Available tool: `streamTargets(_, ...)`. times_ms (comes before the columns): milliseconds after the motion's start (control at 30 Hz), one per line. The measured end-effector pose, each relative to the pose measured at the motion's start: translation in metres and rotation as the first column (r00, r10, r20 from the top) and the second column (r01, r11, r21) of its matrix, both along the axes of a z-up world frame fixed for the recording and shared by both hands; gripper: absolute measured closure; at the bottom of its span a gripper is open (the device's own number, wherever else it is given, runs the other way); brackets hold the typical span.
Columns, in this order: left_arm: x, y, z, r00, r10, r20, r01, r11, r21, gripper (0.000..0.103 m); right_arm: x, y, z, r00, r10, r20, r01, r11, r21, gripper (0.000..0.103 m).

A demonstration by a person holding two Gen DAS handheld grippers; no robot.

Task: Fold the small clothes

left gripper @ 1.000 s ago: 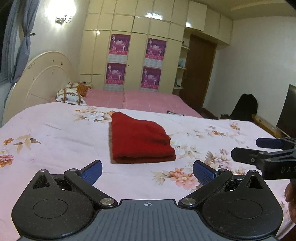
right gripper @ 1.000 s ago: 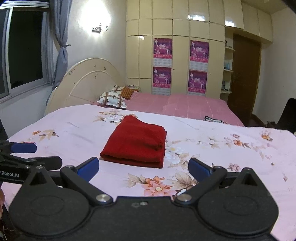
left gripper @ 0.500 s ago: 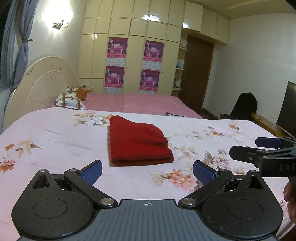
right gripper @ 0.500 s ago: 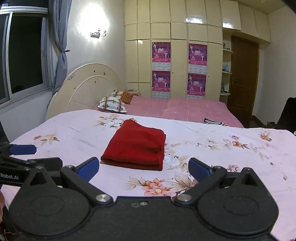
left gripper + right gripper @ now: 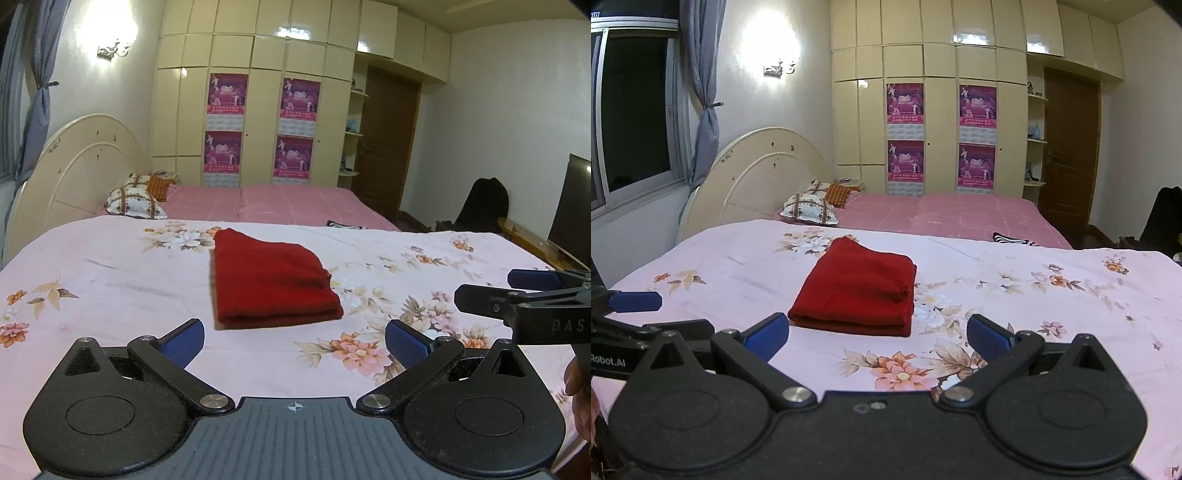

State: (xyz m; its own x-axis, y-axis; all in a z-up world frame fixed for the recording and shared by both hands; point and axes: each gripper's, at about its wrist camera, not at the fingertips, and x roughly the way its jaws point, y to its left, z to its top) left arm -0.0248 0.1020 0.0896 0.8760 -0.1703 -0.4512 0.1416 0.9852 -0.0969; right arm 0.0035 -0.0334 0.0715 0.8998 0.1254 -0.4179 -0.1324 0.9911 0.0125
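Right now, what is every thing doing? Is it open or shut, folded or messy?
Red garment: folded, lying flat on the floral sheet.
Left gripper: jaws open, holding nothing, short of the garment.
Right gripper: jaws open, holding nothing, short of the garment.
Brown door: shut.
Curtain: tied back.
Wall lamp: on.
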Motion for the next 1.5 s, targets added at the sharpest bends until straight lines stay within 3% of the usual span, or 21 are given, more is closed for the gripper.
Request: streamTargets(1500, 0.012, 0.01, -0.001, 1.0, 0.017, 0.018, -0.017, 1.0, 0.004, 0.0, 0.011, 0.008, 0.001, 1.0, -0.003, 0.006, 0.003, 1.0, -0.012, 0.001)
